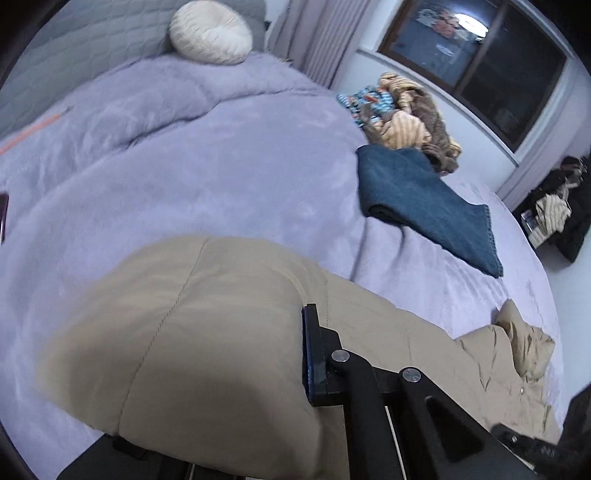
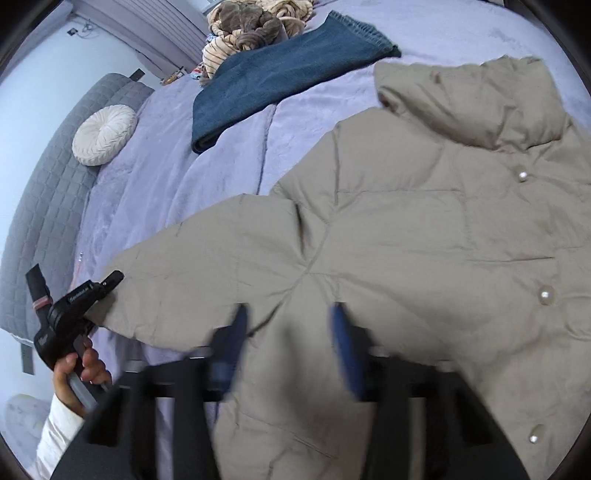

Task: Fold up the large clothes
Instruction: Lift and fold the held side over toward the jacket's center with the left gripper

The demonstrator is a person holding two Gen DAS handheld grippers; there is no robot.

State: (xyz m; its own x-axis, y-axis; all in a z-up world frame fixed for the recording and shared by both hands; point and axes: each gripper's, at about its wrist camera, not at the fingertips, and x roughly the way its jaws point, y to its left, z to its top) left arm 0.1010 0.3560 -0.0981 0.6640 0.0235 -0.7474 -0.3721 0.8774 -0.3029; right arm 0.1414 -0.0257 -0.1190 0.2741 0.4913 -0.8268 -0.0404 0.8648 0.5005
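Left wrist view showed a beige puffer jacket (image 1: 207, 332) lying on a bed under a lilac bedspread (image 1: 203, 173), the sleeve filling the frame from six to nine o'clock. The left gripper (image 1: 295, 354) had its fingers clamped on that sleeve; only one blue-padded finger (image 1: 308, 354) was visible, the other hidden beneath the fabric. A folded blue towel (image 1: 424, 206) lay at two o'clock, well apart from the jacket, with a heap of brown and striped clothes (image 1: 406, 122) beyond it. A round cream cushion (image 1: 210, 31) sat at twelve o'clock against the grey headboard (image 1: 74, 48).

Right wrist view showed the jacket front up, pearl buttons (image 2: 545, 295) at three o'clock. The right gripper (image 2: 291, 332) appeared blurred, fingers standing apart over the fabric, no pinch evident. A hand (image 2: 79, 373) held the left gripper at eight o'clock.
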